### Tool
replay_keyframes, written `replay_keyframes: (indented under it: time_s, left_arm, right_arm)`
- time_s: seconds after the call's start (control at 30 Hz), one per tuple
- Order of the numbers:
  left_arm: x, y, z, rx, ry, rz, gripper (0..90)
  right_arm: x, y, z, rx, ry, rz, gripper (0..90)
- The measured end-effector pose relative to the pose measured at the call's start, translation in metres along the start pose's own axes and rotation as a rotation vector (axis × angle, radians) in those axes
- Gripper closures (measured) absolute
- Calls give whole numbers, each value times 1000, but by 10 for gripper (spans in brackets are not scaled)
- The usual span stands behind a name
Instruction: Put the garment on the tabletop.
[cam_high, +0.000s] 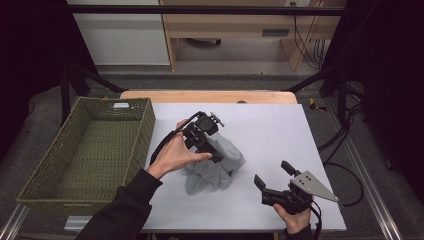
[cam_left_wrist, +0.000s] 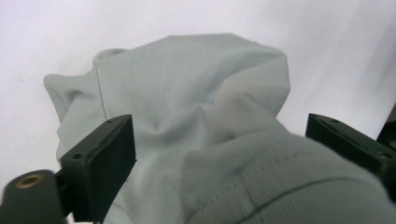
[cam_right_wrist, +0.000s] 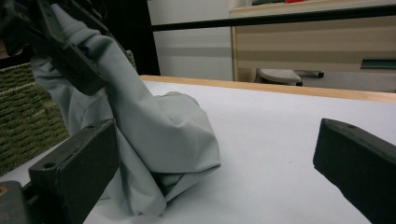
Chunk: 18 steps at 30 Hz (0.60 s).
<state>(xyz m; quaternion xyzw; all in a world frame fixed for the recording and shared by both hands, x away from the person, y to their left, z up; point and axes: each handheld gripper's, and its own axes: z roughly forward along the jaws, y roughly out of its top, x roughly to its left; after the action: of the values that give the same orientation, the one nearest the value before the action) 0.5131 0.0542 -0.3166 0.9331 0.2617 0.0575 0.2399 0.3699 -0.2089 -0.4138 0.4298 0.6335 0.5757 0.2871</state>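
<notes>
- We're working at a table covered with a white sheet (cam_high: 270, 130), with a woven green basket (cam_high: 90, 150) sitting empty along its left edge and some dark framing and a wooden desk behind.
- The grey garment (cam_high: 220, 167) is sitting bunched up near the middle of the sheet, just right of the basket, and one end of it is being lifted off the surface.
- Our left gripper (cam_high: 212, 150) is coming down on the top of that bunch. In the left gripper view the jaws are standing wide apart with cloth (cam_left_wrist: 187, 116) piled between them, so honestly we can't tell whether anything is actually pinched yet; from the right gripper view the fabric (cam_right_wrist: 154, 135) is hanging up off the table as if it's caught on something.
- Our right gripper (cam_high: 272, 175) is resting low at the near right of the sheet, jaws spread, holding nothing, pointing toward the garment but well apart from it.
- Our read: we're at the pick-up step, getting the garment off the table.
- Next we're probably needing a firm pinch on a thick fold, then a lift high enough to clear the basket wall, carrying left.
</notes>
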Motion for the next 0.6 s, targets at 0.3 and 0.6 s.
replay_keyframes:
  time_s: [0.3, 0.6]
  left_arm:
    - [-3, -15, -29, -199, -37, -36, 28]
    - [-11, -35, -46, -398, -33, -70, 26]
  right_arm:
    - [0, 2, 1, -10, 3, 2, 7]
    - [0, 3, 1, -12, 5, 3, 6]
